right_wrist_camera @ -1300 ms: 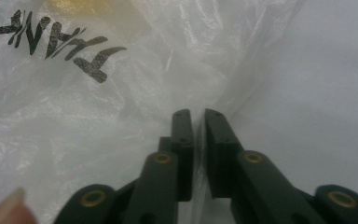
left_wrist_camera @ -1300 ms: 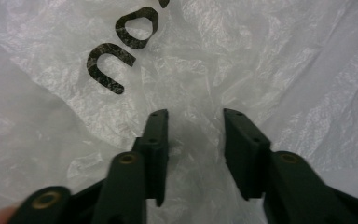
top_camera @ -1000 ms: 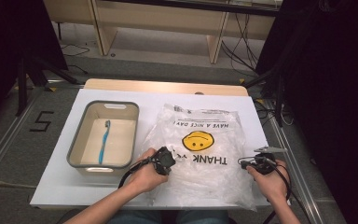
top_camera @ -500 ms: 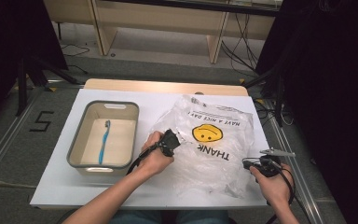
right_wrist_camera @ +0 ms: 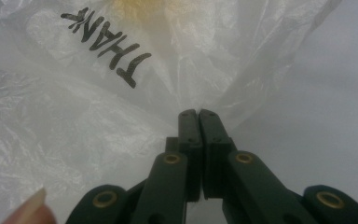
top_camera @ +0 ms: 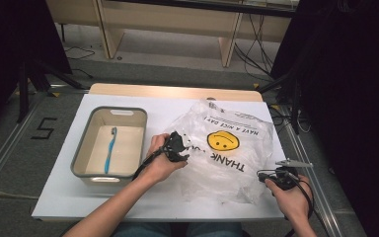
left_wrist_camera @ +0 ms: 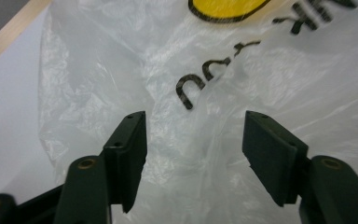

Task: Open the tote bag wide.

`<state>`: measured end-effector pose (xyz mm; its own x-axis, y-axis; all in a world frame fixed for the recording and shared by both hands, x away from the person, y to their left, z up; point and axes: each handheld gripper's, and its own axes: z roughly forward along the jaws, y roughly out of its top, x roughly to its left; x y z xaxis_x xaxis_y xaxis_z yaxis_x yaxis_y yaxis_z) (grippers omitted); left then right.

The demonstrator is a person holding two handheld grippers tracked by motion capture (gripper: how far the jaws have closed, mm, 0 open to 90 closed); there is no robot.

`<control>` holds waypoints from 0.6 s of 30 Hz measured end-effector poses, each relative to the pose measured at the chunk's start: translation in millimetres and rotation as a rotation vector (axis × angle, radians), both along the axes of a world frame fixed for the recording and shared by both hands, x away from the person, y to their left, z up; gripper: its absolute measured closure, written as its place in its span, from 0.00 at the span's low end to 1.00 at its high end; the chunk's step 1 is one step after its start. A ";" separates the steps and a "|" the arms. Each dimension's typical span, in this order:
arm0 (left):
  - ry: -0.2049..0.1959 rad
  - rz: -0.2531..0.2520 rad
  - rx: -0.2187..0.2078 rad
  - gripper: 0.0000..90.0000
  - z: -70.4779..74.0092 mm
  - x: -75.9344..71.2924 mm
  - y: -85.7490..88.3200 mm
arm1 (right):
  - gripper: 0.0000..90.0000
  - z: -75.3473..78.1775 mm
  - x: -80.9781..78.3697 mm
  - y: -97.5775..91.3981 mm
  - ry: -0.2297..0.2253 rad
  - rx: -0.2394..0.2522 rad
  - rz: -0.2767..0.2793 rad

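Observation:
A thin clear plastic bag (top_camera: 229, 153) with a yellow smiley and "THANK YOU" print lies crumpled on the white table (top_camera: 177, 106). My left gripper (top_camera: 180, 148) hovers over the bag's left part. In the left gripper view its jaws (left_wrist_camera: 196, 121) stand apart; they have just been opening, with loose bag film (left_wrist_camera: 191, 60) beyond them and neither pad pressing on it. My right gripper (top_camera: 275, 176) sits at the bag's near right corner. In the right gripper view it (right_wrist_camera: 198, 113) is shut on a gathered fold of the bag (right_wrist_camera: 98, 93).
A grey bin (top_camera: 86, 148) stands at the table's left with a blue toothbrush (top_camera: 109, 148) lying inside. A wooden strip (top_camera: 177, 91) edges the far side. Dark stands and cables (top_camera: 256, 54) lie on the floor beyond.
My left hand has moved away from the near edge and up over the bag. The bag's left part has shifted with it. The right hand has stayed in place.

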<state>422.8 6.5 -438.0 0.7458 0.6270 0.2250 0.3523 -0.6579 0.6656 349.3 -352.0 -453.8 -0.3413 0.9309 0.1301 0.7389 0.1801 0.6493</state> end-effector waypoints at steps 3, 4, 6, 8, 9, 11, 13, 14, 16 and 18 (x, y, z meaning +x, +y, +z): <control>-0.020 -0.033 -0.043 0.41 14.5 -14.2 7.1 | 0.89 0.2 -0.5 -2.5 0.000 -0.005 -0.007; -0.023 -0.041 -0.047 0.42 17.3 -17.8 9.0 | 0.85 2.1 -1.4 -3.0 -0.014 -0.011 -0.020; -0.023 -0.062 -0.050 0.44 20.8 -26.7 13.6 | 0.77 7.5 -2.6 -3.2 -0.056 -0.027 -0.039; -0.007 -0.080 -0.042 0.47 19.8 -34.0 17.5 | 0.70 13.4 -3.8 -3.1 -0.106 -0.041 -0.058; -0.002 -0.084 -0.041 0.50 17.7 -38.2 19.3 | 0.66 17.0 -4.4 -3.0 -0.132 -0.052 -0.060; 0.009 -0.090 -0.025 0.55 14.1 -45.2 21.8 | 0.61 23.8 -4.9 -2.6 -0.203 -0.064 -0.043; 0.021 -0.076 0.011 0.57 9.8 -51.2 24.0 | 0.58 29.2 -5.6 -1.5 -0.222 -0.076 -0.029; 0.012 -0.063 0.035 0.57 7.7 -52.8 25.8 | 0.56 30.7 -5.8 -1.4 -0.227 -0.074 -0.031; -0.003 -0.022 0.077 0.55 4.0 -53.0 30.5 | 0.54 30.9 -5.4 -1.8 -0.217 -0.052 -0.023; 0.004 0.003 0.096 0.53 -0.6 -51.8 32.1 | 0.54 29.6 -5.7 -2.2 -0.199 -0.019 -0.001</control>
